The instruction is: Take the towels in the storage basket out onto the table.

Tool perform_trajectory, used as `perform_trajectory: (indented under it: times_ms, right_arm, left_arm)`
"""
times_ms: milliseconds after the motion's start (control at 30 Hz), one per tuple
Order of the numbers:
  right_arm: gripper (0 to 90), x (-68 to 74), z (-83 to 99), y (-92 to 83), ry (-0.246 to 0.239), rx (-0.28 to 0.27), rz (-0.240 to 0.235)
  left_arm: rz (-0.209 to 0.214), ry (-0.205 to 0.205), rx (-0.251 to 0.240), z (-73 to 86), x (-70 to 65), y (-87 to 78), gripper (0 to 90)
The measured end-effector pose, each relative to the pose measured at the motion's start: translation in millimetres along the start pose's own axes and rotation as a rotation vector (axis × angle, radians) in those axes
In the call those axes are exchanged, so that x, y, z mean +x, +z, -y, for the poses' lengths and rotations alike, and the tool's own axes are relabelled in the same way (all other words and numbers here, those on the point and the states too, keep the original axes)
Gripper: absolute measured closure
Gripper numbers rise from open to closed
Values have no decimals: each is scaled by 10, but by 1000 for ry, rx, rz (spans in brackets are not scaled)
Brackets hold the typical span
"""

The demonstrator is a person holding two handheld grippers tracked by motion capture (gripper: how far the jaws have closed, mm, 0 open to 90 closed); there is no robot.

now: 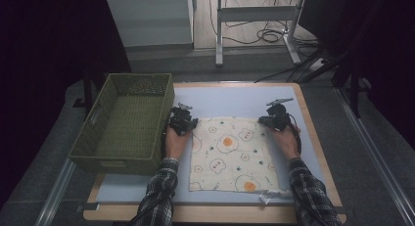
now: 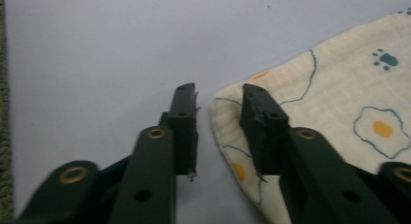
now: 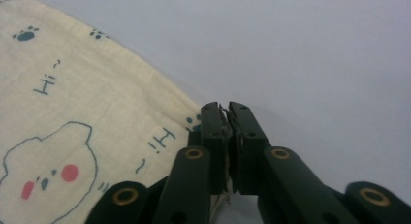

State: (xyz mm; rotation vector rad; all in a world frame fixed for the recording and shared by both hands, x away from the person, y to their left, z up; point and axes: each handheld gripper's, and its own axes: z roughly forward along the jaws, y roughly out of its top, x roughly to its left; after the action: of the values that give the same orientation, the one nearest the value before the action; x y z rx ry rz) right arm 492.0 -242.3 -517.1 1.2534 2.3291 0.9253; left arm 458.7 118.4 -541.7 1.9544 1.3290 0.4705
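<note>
Now cloth (image 1: 229,152) corners meet both tongs.

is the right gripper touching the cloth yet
Touching. In the right gripper view the right gripper has its fingers closed together on the corner edge of the cloth, with fabric pinched between them.

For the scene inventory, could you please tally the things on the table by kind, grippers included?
Printed cloth: 1
Green woven basket: 1
Handheld grippers: 2, the left gripper and the right gripper
Total: 4
</note>
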Motion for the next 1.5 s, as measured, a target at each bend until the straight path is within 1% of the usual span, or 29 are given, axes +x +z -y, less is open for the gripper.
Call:
perform_trajectory:
  times_ms: [33, 67, 100, 133, 167, 233, 267, 367, 400, 467, 533, 633, 667, 833, 933, 1033, 1133, 1233, 1367, 1433, 1500]
  right_arm:
    - [871, 16, -4, -1, -13, 4, 7]
    - [875, 38, -11, -5, -27, 11, 17]
    - [877, 49, -15, -7, -35, 13, 19]
    - [878, 56, -19, -16, -49, 14, 23]
    - [879, 63, -25, -35, -58, 11, 25]
    - [879, 57, -45, -94, -59, -8, 24]
    - [879, 48, -62, -137, -58, -17, 21]
    - [879, 34, -110, -314, -53, -54, -10]
    - [879, 35, -115, -358, -53, -57, -17]
    - [879, 42, -101, -459, -60, -76, -30]
    - [879, 39, -61, -544, -57, -84, -41]
    - [880, 29, 27, -638, -50, -97, -65]
    - [881, 27, 66, -669, -45, -99, -75]
    - [883, 49, 203, -770, -41, -108, -113]
    - [883, 79, 284, -838, -37, -113, -141]
    - [884, 120, 364, -917, -47, -114, -152]
    - [884, 165, 453, -1011, -50, -114, -170]
    - [884, 214, 560, -1109, -64, -120, -180]
    - [884, 289, 719, -1225, -90, -114, -190]
    - [884, 327, 800, -1282, -97, -118, -204]
    - [884, 370, 874, -1343, -103, -118, -216]
  left_arm:
    - [19, 7, 5, -5, -12, -3, 752]
    - [29, 14, 10, -9, -23, -8, 828]
    - [20, 24, 18, -19, -45, -15, 868]
    - [8, 38, 20, -28, -62, -28, 877]
    - [4, 41, 11, -36, -74, -51, 883]
    - [-1, 40, -6, -66, -88, -115, 884]
    - [-14, 52, -10, -89, -99, -168, 884]
    - [-18, 55, -30, -118, -126, -297, 884]
    - [-19, 56, -39, -115, -146, -340, 884]
    - [-26, 78, -48, -86, -216, -419, 884]
    - [-42, 95, -57, -48, -276, -489, 884]
    - [-47, 110, -61, 9, -334, -572, 884]
    - [-41, 108, -63, 23, -344, -589, 884]
    - [-23, 136, -55, 121, -409, -694, 883]
    - [-1, 128, -65, 188, -442, -778, 883]
    - [11, 129, -70, 248, -482, -858, 881]
    - [26, 106, -75, 333, -531, -940, 880]
    - [42, 119, -79, 445, -603, -1004, 880]
    - [82, 123, -82, 603, -679, -1084, 878]
    - [98, 120, -88, 671, -701, -1140, 878]
    - [114, 127, -89, 738, -715, -1204, 878]
